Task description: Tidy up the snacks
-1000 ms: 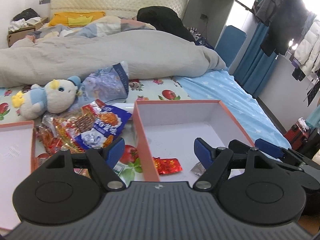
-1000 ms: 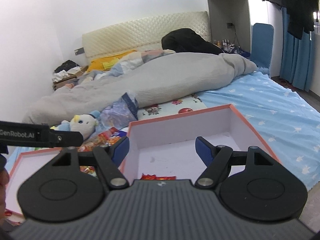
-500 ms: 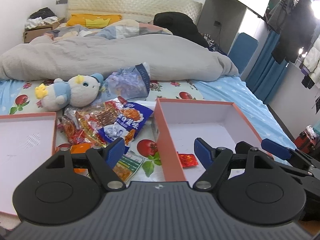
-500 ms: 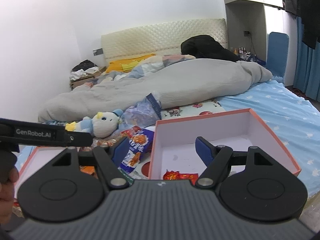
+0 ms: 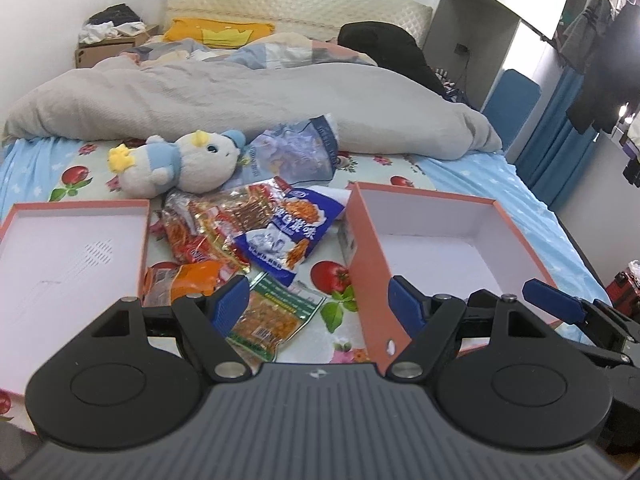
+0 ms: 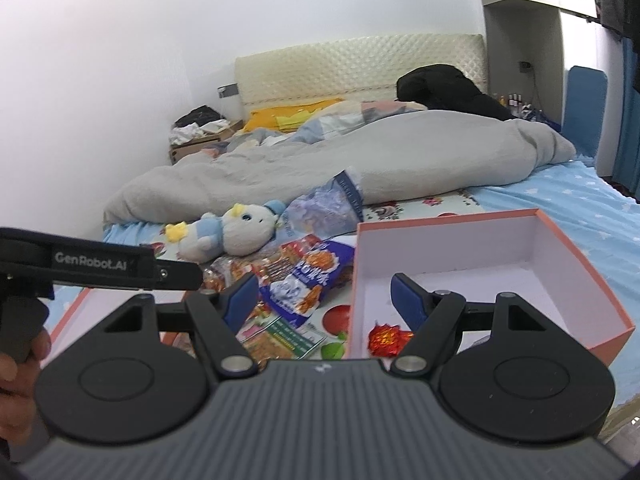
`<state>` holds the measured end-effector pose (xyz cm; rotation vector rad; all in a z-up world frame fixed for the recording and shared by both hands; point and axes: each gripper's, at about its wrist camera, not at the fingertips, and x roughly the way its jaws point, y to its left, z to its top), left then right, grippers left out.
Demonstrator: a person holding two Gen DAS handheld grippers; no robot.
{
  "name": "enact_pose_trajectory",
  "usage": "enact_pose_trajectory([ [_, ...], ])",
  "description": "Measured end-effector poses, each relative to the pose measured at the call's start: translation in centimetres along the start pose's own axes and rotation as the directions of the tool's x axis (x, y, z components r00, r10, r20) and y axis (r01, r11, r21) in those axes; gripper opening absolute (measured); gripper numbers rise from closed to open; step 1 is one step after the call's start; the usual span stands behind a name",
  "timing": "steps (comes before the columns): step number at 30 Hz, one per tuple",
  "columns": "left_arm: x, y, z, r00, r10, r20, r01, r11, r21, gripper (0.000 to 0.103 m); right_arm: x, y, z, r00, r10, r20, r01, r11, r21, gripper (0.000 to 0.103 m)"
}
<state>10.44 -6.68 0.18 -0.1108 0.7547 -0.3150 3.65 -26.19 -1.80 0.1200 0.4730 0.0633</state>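
Both tongs, left (image 5: pixel 318 308) and right (image 6: pixel 323 294), gape empty over crinkly foil snack packets (image 5: pixel 256 232).

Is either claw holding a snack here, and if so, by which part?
Nothing is held. The left claw and the right claw are both open with nothing between their fingers; the snack packets lie on the bed.
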Motion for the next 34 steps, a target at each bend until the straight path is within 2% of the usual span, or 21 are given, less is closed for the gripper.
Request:
enact_pose_trajectory([
  [12, -0.6, 1.2, -1.7, 1.000, 0.022, -0.013, -0.022, 1.000, -0.011, 0.080, 0.0, 2.2, -1.4, 0.999, 0.036, -0.026, -0.037, 0.998, -0.044, 0.075],
  [17, -0.8, 1.5, -1.9, 0.999, 0.052, -0.007, -0.052, 0.998, -0.018, 0.091, 0.1, 2.4, -1.5, 0.999, 0.026, -0.026, -0.027, 0.999, -0.042, 0.075],
  [20, -0.8, 1.7, -1.9, 0.999, 0.049, -0.014, -0.050, 0.998, -0.023, 0.092, 0.2, 2.4, -1.5, 0.999, 0.024, -0.027, -0.025, 0.999, -0.043, 0.075],
  [28, -1.3, 1.8, -2.0, 0.997, 0.067, 0.027, -0.067, 0.998, -0.018, 0.092, 0.2, 2.4, -1.5, 0.999, 0.025, -0.028, -0.027, 0.999, -0.043, 0.075],
  [34, -1.6, 2.0, -1.9, 0.998, 0.053, 0.030, -0.052, 0.998, -0.020, 0.092, 0.3, 2.4, -1.4, 0.999, 0.024, -0.029, -0.025, 0.999, -0.043, 0.075],
])
